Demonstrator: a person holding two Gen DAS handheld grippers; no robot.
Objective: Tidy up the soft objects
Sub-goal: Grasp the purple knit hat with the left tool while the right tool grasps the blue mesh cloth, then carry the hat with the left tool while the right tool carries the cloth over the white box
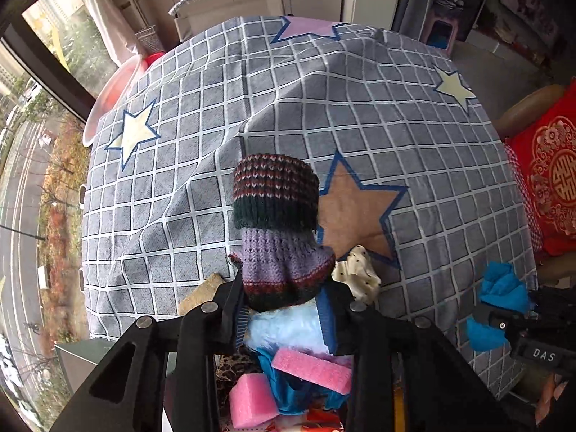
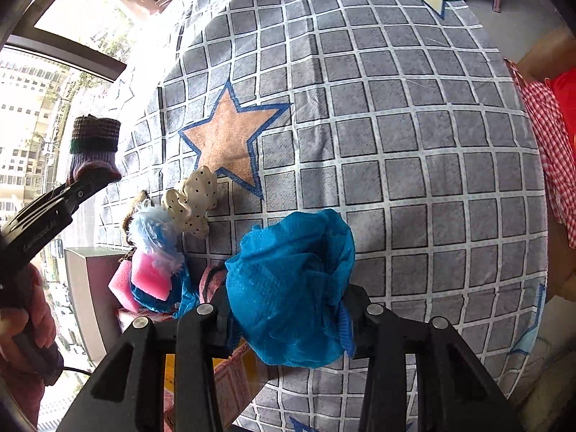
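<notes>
My left gripper is shut on a knitted sock, purple and dark striped, held upright above a pile of soft things. It also shows in the right wrist view. My right gripper is shut on a crumpled blue cloth, which also shows at the right edge of the left wrist view. The pile holds pink sponges, a light blue fluffy piece and a cream dotted scrunchie, also in the right wrist view.
A grey checked cloth with stars covers the table. A box stands under the pile at the table's near left edge. A red cushion lies to the right. A window is at the left.
</notes>
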